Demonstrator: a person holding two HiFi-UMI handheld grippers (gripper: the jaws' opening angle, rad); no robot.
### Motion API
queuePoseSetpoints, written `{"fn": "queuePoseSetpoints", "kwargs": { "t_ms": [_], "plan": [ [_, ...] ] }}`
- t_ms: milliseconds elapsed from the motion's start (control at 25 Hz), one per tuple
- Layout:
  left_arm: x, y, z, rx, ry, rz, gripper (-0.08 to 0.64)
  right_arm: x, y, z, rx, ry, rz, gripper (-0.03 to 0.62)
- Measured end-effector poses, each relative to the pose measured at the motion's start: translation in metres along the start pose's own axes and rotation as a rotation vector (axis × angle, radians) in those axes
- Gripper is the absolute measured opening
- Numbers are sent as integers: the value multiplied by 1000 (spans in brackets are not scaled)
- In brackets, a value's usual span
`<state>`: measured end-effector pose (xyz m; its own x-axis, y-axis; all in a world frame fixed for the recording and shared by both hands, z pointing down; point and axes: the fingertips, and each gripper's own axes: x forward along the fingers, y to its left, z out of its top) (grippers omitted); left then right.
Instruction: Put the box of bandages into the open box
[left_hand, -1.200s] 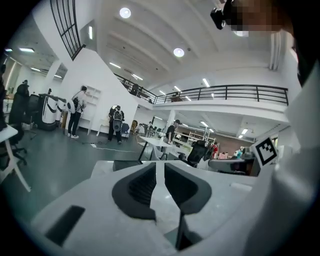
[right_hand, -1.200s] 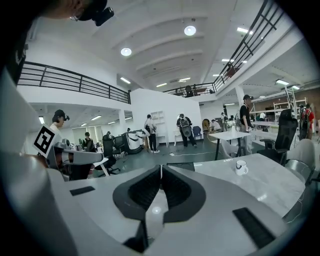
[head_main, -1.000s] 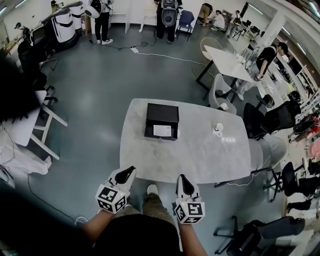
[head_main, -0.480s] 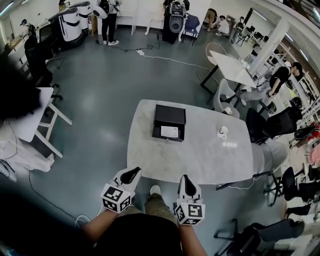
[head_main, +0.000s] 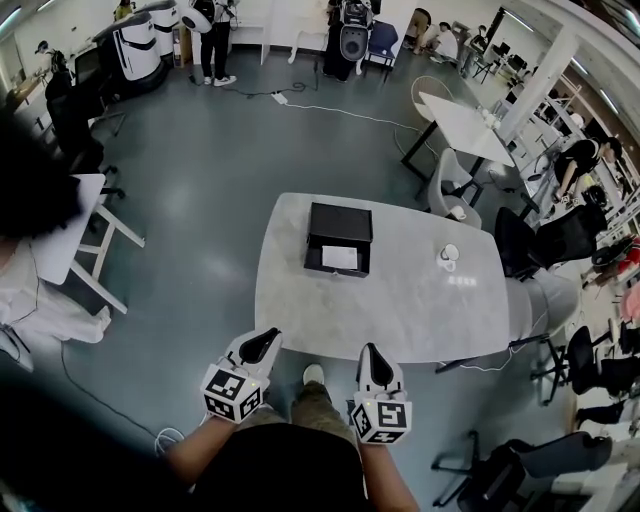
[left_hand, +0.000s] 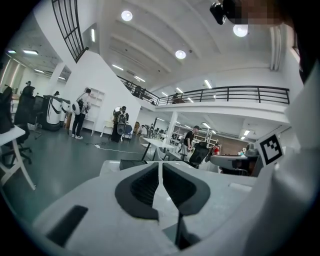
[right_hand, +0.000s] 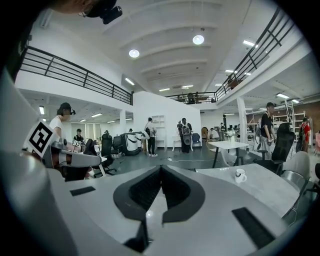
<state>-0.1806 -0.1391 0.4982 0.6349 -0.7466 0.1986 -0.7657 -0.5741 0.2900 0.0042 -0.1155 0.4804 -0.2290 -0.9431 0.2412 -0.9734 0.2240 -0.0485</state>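
Note:
An open black box (head_main: 338, 238) stands on the grey table (head_main: 420, 310), towards its far left part, lid raised at the back. A white flat item (head_main: 340, 257) lies in its front half; I cannot tell if it is the box of bandages. My left gripper (head_main: 268, 338) and my right gripper (head_main: 366, 350) hang side by side just short of the table's near edge, well away from the box. Both are shut with nothing between the jaws. The left gripper view shows its gripper (left_hand: 160, 164) with pads closed together, and the right gripper (right_hand: 161, 167) looks the same in its own view.
A white cup (head_main: 449, 255) sits on the table's right part, also in the right gripper view as the cup (right_hand: 240, 175). Black office chairs (head_main: 545, 240) stand to the right, a white table (head_main: 70, 235) to the left. People and equipment fill the far floor.
The head view has shifted a little, so the table and box sit slightly further right. Both grippers keep about the same place and remain shut.

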Motion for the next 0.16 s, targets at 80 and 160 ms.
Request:
{"fn": "queuePoseSetpoints", "kwargs": {
  "t_ms": [80,160],
  "plan": [
    [0,0,0,-3,-1,5,38,1,0,1,0,2,5,12],
    [1,1,1,-4,-6,15,38,2,0,2,-2,4,9,12]
  ]
}}
